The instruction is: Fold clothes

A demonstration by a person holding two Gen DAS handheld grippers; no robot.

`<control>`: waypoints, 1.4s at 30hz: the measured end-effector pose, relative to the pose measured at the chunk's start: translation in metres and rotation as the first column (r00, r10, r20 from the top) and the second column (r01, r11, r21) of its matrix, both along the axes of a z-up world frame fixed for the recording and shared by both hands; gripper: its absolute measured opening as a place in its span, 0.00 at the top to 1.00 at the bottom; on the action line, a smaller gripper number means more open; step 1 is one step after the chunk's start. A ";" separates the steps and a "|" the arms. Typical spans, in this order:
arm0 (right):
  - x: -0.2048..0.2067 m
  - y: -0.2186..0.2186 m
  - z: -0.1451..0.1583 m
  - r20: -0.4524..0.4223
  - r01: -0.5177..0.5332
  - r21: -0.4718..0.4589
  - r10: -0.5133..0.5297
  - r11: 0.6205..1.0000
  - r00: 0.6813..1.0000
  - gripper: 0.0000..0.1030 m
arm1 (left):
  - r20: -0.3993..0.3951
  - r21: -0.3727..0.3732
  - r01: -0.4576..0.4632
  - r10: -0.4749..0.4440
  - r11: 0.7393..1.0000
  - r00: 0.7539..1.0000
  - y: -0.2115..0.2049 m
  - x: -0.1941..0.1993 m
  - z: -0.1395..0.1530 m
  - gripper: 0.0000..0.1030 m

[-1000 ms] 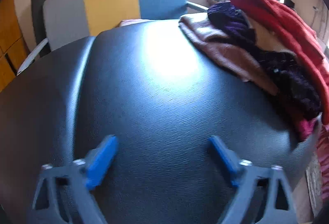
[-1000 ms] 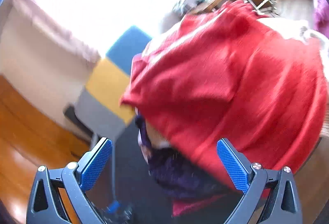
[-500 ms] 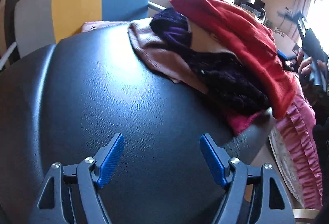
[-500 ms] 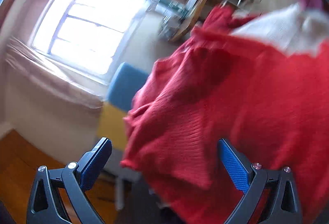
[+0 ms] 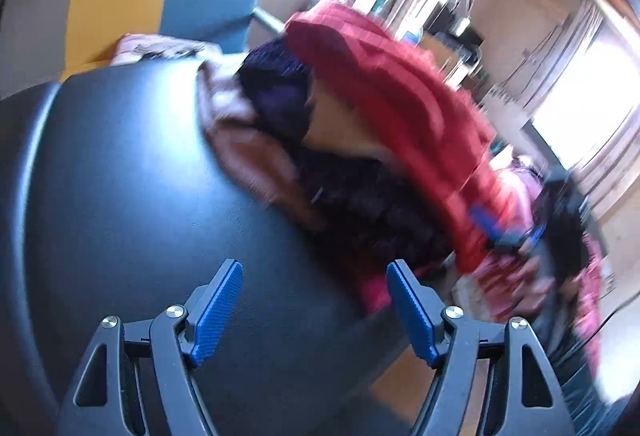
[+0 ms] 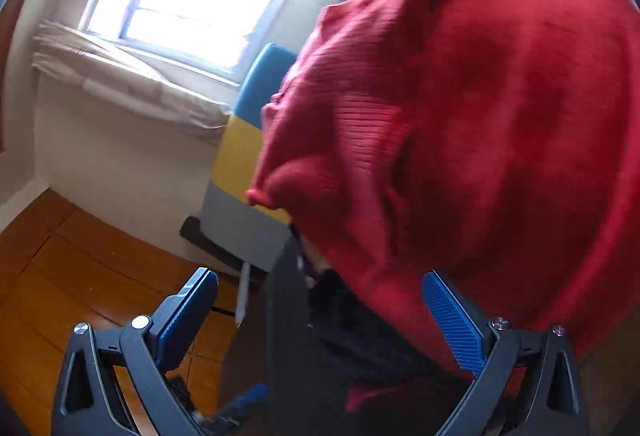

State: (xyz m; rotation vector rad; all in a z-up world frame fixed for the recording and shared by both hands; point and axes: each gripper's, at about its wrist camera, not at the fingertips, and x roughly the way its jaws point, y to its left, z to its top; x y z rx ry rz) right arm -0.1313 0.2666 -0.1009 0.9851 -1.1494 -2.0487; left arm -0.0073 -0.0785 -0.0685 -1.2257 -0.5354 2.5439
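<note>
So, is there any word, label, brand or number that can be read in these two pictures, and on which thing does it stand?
None can be read.
Red knitted garment: no label shows.
Black textured table: no print.
Cluttered background: too blurred to read.

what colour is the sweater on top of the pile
Red sweater, clearest in the right wrist view.

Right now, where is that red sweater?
The red sweater lies on top of the clothes pile at the right side of the black table, over a dark purple garment; it fills the right wrist view.
</note>
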 end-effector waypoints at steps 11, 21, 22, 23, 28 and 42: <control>-0.015 -0.019 -0.027 -0.007 -0.007 0.053 0.008 0.999 1.000 0.00 | -0.021 0.209 0.059 -0.055 0.976 0.998 0.042 -0.118 0.060 0.34; -0.009 -0.016 -0.051 -0.049 0.000 -0.018 -0.001 1.000 0.999 0.00 | 0.146 0.377 -0.034 -0.023 0.925 0.989 0.066 -0.211 0.026 0.42; -0.009 -0.017 -0.052 -0.054 0.001 -0.022 -0.002 1.000 0.999 0.00 | 0.156 0.379 -0.044 -0.017 0.924 0.988 0.067 -0.216 0.022 0.42; -0.010 -0.017 -0.052 -0.058 0.001 -0.026 -0.003 1.000 0.998 0.00 | 0.168 0.382 -0.056 -0.010 0.922 0.986 0.067 -0.220 0.018 0.42; -0.012 -0.018 -0.053 -0.077 -0.007 -0.039 0.004 0.999 0.997 0.00 | 0.208 0.388 -0.092 0.010 0.917 0.978 0.075 -0.238 0.006 0.42; -0.010 -0.007 -0.019 -0.102 -0.043 -0.053 0.037 0.998 0.994 0.00 | -0.065 0.272 0.021 -0.003 0.962 0.998 0.065 -0.167 0.062 0.94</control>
